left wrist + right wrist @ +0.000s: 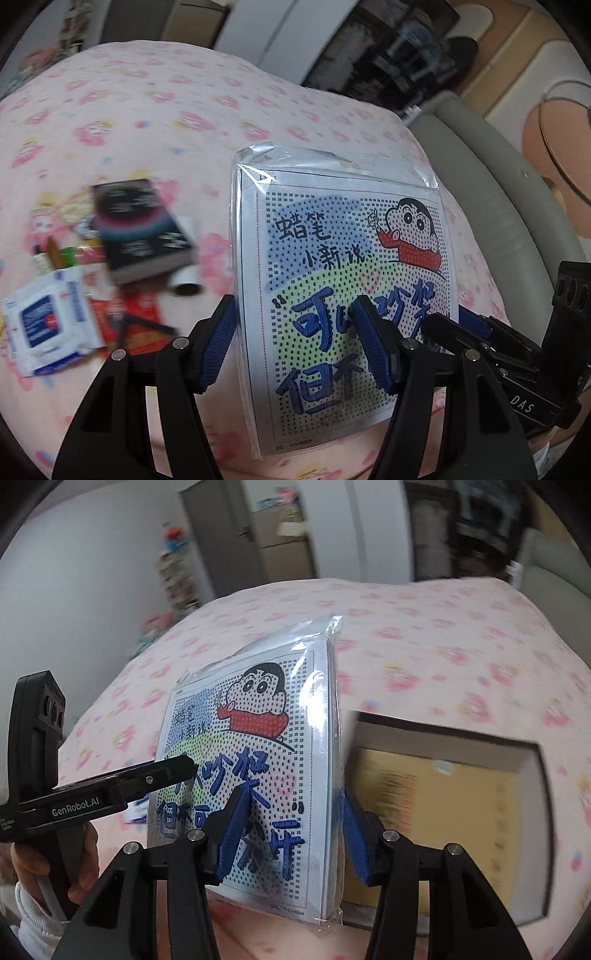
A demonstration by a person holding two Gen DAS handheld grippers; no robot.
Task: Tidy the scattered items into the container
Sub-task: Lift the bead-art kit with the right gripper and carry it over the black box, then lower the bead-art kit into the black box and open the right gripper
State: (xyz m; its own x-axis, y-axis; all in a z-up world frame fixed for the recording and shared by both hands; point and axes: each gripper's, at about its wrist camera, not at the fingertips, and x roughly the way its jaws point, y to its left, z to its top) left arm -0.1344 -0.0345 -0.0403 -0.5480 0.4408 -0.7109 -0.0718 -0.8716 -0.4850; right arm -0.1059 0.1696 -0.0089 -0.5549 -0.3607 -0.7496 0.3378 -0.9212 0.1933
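A flat cartoon picture pack in clear plastic (343, 295) is held upright above the pink bed. My left gripper (299, 347) has its blue pads on both faces of the pack's lower left part. My right gripper (291, 830) also clamps the pack (258, 775) near its right edge. The right gripper's body shows in the left wrist view (498, 343), and the left gripper's body shows in the right wrist view (92, 794). An open cardboard box (443, 812) lies on the bed just right of the pack.
Scattered items lie on the bedspread at left: a dark book (140, 229), a white and blue packet (48, 317), a red packet (136, 314), a white tube (186, 280). A grey headboard (498, 177) runs along the right. Furniture stands beyond the bed.
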